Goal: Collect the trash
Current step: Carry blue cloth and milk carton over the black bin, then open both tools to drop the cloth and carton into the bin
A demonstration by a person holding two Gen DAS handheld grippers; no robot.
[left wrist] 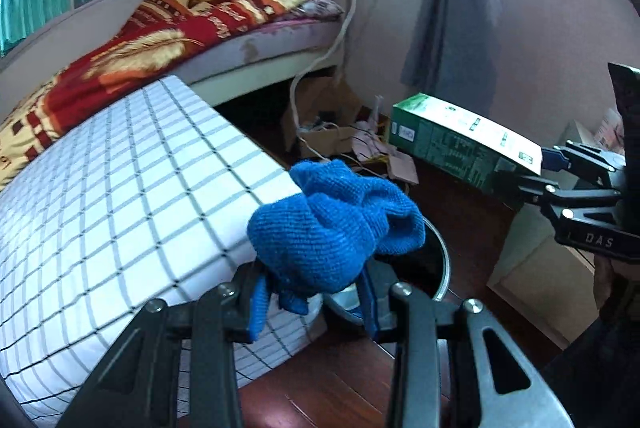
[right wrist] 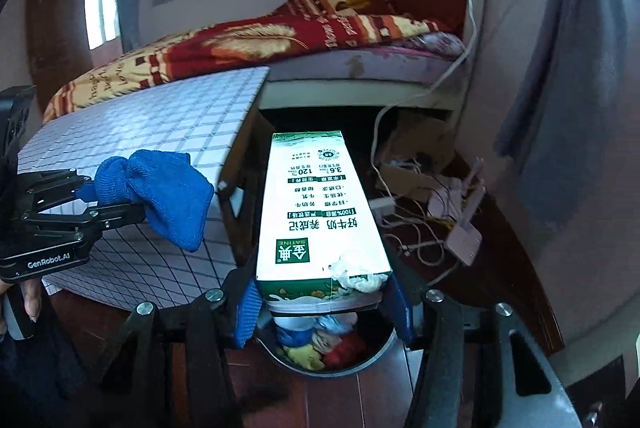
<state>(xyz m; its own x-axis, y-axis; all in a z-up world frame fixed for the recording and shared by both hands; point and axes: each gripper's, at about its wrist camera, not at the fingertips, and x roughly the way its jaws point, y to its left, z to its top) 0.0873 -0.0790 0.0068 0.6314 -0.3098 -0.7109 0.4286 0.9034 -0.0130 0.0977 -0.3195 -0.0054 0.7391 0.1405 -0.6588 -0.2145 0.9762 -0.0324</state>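
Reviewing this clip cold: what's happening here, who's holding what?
A person is clearing up a bedroom with a handheld gripper in each hand. The left gripper is clamped on a bunched blue cloth; the right gripper grips a green and white milk carton by its end. Both items hang over a round trash bin on the wooden floor beside a table with a checked cloth. The bin already holds colourful rubbish; neither item has been dropped yet.

1 cloth (left wrist: 336,224), 1 carton (right wrist: 320,212), 1 bin (right wrist: 332,356)
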